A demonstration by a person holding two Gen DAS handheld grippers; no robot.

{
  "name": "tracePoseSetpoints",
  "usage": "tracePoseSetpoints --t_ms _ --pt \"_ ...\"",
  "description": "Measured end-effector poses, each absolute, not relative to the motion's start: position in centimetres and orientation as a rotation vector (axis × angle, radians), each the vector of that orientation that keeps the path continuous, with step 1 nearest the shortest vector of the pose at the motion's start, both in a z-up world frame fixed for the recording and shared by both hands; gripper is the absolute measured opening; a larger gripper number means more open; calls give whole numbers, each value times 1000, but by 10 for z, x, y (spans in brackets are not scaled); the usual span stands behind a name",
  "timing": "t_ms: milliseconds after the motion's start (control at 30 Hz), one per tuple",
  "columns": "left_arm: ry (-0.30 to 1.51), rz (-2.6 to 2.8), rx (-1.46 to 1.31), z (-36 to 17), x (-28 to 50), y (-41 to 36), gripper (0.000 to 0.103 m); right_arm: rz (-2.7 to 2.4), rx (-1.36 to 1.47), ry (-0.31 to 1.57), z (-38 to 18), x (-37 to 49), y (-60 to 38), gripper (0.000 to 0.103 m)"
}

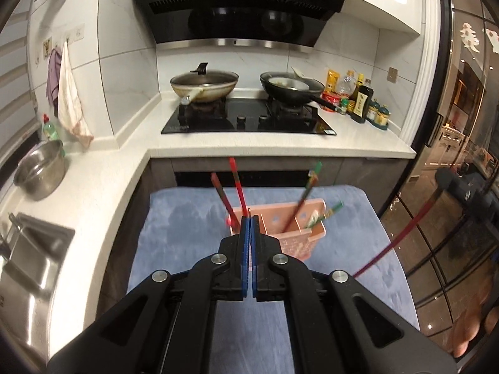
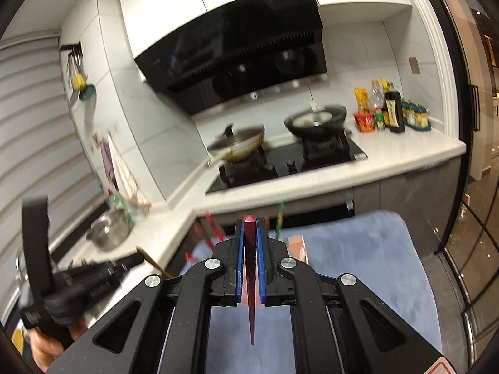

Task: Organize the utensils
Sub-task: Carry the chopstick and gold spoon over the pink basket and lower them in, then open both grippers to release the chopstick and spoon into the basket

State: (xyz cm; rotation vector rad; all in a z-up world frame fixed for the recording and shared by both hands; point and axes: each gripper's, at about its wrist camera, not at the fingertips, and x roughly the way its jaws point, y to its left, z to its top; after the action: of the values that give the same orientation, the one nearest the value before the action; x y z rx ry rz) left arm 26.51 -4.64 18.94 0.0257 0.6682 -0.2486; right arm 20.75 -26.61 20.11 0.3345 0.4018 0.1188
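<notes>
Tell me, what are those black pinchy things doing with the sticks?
A person is sorting chopsticks. The right hand-held gripper is shut on a red chopstick, lifted above the blue mat. The left hand-held gripper is shut on a thin brown stick. Several chopsticks already stand in the pink basket.

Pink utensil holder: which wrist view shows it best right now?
The left wrist view: the pink utensil holder sits nearly whole on the blue mat, chopsticks standing inside. The right wrist view shows only a blurred pink sliver beside the right gripper.
</notes>
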Motion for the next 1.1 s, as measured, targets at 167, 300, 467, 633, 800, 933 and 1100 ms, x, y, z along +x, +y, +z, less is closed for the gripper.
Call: tracePoseSetpoints --t_ms 167,300,467,633,800,933,1100 --pt "656 -234 28 191 300 -53 0 107 347 346 223 251 -266 7" --pt "674 -231 26 178 325 -57 0 86 347 330 220 288 -262 7" --pt "705 -228 21 157 347 -60 0 73 317 367 198 320 -252 7" --pt "751 -218 15 131 361 -60 0 70 273 429 168 338 -242 7" --pt "781 -212 23 115 368 -62 0 70 254 476 147 346 -235 7" --pt "768 -199 19 113 368 -63 3 83 259 520 136 349 -235 8" --pt "747 -165 21 118 363 -62 34 76 258 524 136 344 -239 22"
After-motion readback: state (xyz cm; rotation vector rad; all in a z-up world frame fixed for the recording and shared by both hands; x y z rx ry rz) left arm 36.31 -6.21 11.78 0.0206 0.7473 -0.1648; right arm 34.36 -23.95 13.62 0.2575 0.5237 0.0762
